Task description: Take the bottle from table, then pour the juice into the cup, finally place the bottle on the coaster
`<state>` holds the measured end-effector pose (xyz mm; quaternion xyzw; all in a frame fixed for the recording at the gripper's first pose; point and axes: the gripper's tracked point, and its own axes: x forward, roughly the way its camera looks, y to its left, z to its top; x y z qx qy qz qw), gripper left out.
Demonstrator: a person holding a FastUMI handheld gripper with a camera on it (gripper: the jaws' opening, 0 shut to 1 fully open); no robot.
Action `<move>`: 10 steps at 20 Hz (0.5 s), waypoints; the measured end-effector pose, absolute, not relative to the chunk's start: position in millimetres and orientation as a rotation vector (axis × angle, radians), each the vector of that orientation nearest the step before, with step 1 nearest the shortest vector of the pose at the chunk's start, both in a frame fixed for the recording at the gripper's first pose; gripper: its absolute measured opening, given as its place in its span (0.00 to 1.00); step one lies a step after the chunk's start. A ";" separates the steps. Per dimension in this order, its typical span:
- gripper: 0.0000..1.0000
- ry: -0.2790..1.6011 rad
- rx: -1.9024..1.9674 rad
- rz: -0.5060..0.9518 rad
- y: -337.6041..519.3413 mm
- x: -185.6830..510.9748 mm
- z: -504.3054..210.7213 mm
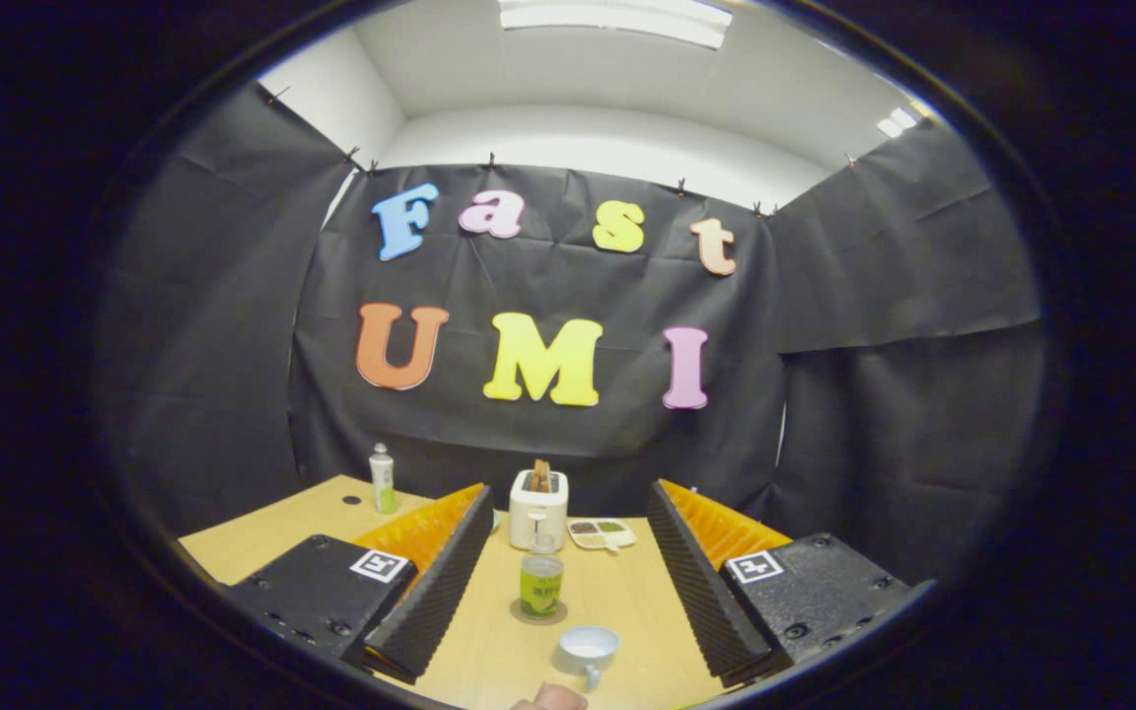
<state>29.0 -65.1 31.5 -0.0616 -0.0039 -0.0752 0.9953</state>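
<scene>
Far left on the worktop (262, 537), a spare bottle (383, 478) stands by a small dark spot, well off from the rest. Tongs (568, 611) spread wide, pinching nothing, both fingers clear of everything. Between them: the bottle (541, 584) with green label stands upright on the coaster (539, 613), so it already sits where the task wants it; this fits either a start laid out that way or a finished run, can't tell which. Just nearer, the cup (588, 648), white, handle toward the camera, contents unclear. Beyond the bottle, a toaster (538, 508) with bread in it; to its right a small snack tray (601, 533). Any grasp here should centre the bottle between the fingers, come in level above the cup rim, and close on the body below the cap without nudging the cup.
</scene>
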 end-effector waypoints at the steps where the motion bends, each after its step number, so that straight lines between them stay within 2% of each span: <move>1: 1.00 0.004 -0.127 -0.159 -63.1 17.6 25.3; 4: 1.00 0.043 -0.095 -0.125 -47.3 -8.5 0.0; 10: 1.00 0.057 -0.090 -0.222 -62.2 -47.9 -30.7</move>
